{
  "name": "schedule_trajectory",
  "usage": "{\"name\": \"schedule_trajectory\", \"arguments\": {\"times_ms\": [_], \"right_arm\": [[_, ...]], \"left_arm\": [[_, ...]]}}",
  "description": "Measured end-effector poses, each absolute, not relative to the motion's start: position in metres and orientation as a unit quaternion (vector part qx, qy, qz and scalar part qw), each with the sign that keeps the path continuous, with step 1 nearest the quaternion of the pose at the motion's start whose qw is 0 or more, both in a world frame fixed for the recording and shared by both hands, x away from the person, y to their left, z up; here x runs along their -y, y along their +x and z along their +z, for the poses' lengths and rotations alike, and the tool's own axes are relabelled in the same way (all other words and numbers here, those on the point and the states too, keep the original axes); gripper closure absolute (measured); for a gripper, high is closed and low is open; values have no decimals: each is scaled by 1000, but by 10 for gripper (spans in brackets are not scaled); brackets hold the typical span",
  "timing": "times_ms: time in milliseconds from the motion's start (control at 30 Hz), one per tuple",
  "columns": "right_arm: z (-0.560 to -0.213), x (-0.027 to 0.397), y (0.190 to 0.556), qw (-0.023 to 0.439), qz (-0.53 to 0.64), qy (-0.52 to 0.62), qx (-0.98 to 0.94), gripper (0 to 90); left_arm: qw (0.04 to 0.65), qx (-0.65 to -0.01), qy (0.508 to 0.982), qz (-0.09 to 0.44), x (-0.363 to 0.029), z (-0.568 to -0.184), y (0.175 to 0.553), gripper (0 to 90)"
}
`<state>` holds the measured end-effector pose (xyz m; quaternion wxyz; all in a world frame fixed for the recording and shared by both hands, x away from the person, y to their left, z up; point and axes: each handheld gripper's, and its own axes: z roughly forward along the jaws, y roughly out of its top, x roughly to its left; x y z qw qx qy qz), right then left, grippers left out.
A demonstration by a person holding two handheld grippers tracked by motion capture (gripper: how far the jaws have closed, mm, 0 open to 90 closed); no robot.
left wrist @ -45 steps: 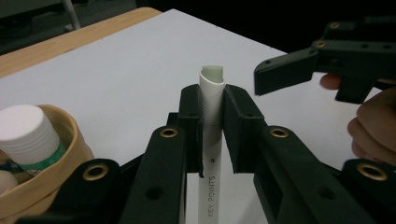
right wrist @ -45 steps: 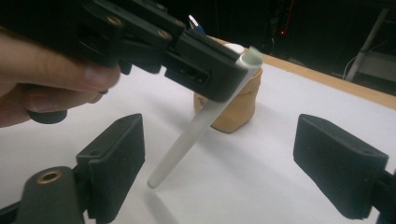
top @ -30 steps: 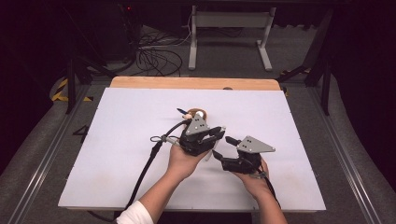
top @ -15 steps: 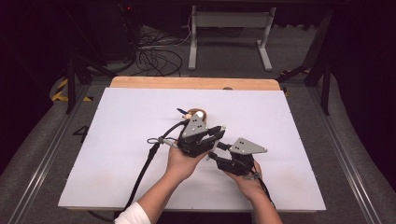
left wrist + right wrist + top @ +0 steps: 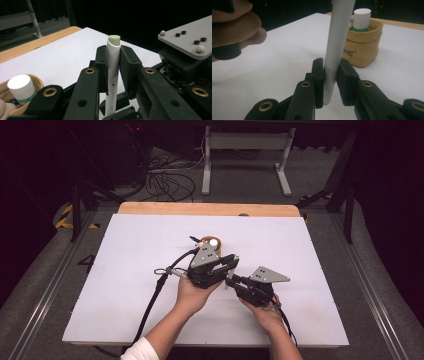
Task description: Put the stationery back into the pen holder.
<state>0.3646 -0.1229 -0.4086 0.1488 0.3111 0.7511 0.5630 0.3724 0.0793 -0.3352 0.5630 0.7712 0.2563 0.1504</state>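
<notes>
Grippers meet near the middle of the white table (image 5: 125,285), a little toward its near edge, both clamped on one white pen (image 5: 113,72). Seen along the left gripper (image 5: 113,63), its two black jaws press on the pen's upper barrel, with the pale green end cap standing clear above them; grey lettering runs down the barrel below the grip, too small to read. Seen along the right gripper (image 5: 331,75), whose jaws have just been closing, the pads pinch the pen near its lower end, and the tip hangs just below them, above the tabletop. From the high view the left gripper (image 5: 231,263) and right gripper (image 5: 229,281) point at each other, their fronts almost touching, and the pen is a thin pale sliver between them. Just beyond the left gripper, toward the far edge, stands a tan paper pouch (image 5: 364,47) holding a white-capped glue stick (image 5: 361,18) and a blue-tipped item I cannot identify. The pouch lies close behind the pen. A black cable (image 5: 155,295) trails from the left gripper toward the near edge. A wooden strip (image 5: 200,209) borders the far edge.
</notes>
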Motion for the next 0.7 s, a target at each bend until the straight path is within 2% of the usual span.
{"name": "schedule_trajectory", "arguments": {"times_ms": [67,133,233,467,700], "right_arm": [[-410,125,366,150,559,322,-749,784],[-411,126,368,154,553,332,-748,786],[-412,128,368,162,549,342,-745,787],[-411,129,367,190,537,339,-749,787],[-408,128,365,214,533,331,-749,788]], "left_arm": [[560,-259,773,145,-81,-337,373,765],[556,-261,776,144,-82,-339,375,709],[551,-261,780,144,-84,-342,375,697],[540,-261,787,147,-98,-348,375,574],[530,-262,790,161,-119,-352,373,512]]}}
